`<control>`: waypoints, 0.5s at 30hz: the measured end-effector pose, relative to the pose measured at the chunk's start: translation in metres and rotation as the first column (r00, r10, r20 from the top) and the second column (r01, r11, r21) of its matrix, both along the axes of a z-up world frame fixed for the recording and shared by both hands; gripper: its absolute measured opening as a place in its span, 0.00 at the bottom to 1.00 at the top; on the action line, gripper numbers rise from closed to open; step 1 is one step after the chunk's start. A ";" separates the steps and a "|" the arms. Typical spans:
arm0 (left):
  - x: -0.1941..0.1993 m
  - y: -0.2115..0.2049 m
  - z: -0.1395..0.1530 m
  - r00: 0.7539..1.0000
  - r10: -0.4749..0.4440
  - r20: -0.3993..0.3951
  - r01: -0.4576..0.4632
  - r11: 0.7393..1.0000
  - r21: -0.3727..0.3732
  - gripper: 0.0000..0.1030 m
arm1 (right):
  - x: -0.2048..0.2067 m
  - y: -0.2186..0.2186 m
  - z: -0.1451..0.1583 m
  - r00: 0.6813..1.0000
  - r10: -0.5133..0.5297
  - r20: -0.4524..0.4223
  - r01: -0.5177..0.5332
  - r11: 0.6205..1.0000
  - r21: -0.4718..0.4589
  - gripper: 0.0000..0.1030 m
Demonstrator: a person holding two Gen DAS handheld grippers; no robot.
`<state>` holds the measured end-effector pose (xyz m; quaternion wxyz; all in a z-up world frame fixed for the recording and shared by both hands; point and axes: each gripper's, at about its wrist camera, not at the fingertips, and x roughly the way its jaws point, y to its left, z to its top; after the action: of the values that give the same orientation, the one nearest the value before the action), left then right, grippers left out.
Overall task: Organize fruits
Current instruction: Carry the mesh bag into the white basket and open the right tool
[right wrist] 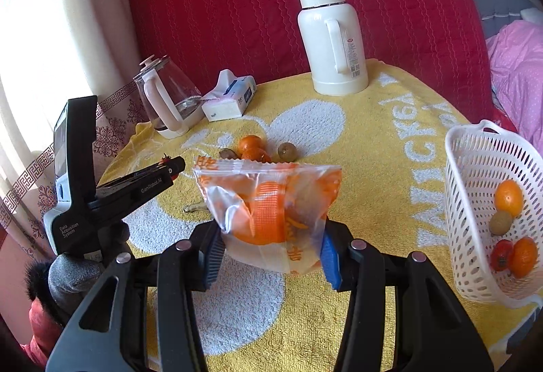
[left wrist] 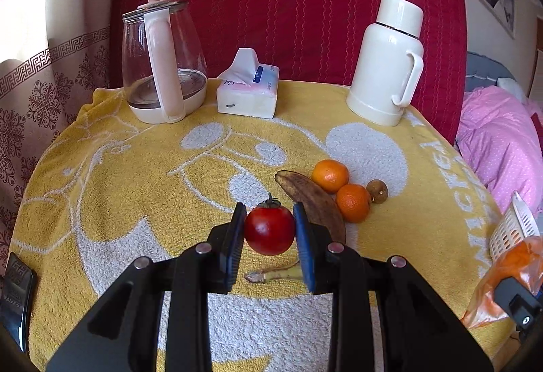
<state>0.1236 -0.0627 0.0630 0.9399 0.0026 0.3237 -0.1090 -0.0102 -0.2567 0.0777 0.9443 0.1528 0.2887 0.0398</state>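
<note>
At the desk's far edge stand a glass kettle [left wrist: 163, 63] left, a tissue pack [left wrist: 247, 90] centre, a white thermos [left wrist: 387, 63] right.

occlusions and cut-offs, both wrist views

banana [left wrist: 315, 202]: mid section behind the left gripper's right finger, stem end [left wrist: 271, 275] shows below. basket [left wrist: 512, 229] clipped by the left view's right edge; in the right view its near rim [right wrist: 509, 300] runs off-frame. packaged fruit [right wrist: 268, 206]: the printed film blurs what's inside, bag text unreadable. thermos label [right wrist: 353, 56] too small to read. dark object [left wrist: 17, 297] at the left edge, cut off, can't identify.
</note>
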 end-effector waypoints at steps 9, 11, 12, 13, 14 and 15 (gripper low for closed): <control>-0.003 -0.002 0.002 1.000 -0.011 0.002 0.011 1.000 -0.003 0.28 | -0.032 -0.063 0.028 0.979 -0.195 0.054 0.194 0.981 0.012 0.48; -0.003 -0.003 0.002 1.000 -0.013 0.004 0.013 1.000 -0.002 0.28 | -0.038 -0.078 0.028 0.970 -0.236 0.048 0.236 0.972 0.018 0.48; -0.004 -0.004 0.002 1.000 -0.014 0.005 0.014 1.000 -0.002 0.28 | -0.041 -0.087 0.026 0.966 -0.256 0.043 0.255 0.967 0.026 0.48; -0.004 -0.004 0.002 1.000 -0.015 0.006 0.015 1.000 -0.001 0.28 | -0.043 -0.095 0.025 0.960 -0.277 0.036 0.276 0.961 0.033 0.48; -0.004 -0.005 0.002 1.000 -0.016 0.006 0.016 1.000 0.001 0.28 | -0.045 -0.102 0.023 0.954 -0.297 0.027 0.296 0.954 0.040 0.48; -0.004 -0.006 0.002 1.000 -0.017 0.006 0.017 1.000 0.002 0.28 | -0.049 -0.110 0.021 0.948 -0.316 0.019 0.315 0.948 0.047 0.48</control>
<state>0.1191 -0.0684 0.0653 0.9398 0.0065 0.3210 -0.1167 -0.0590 -0.3662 0.0988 0.9387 0.2167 0.2473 -0.1036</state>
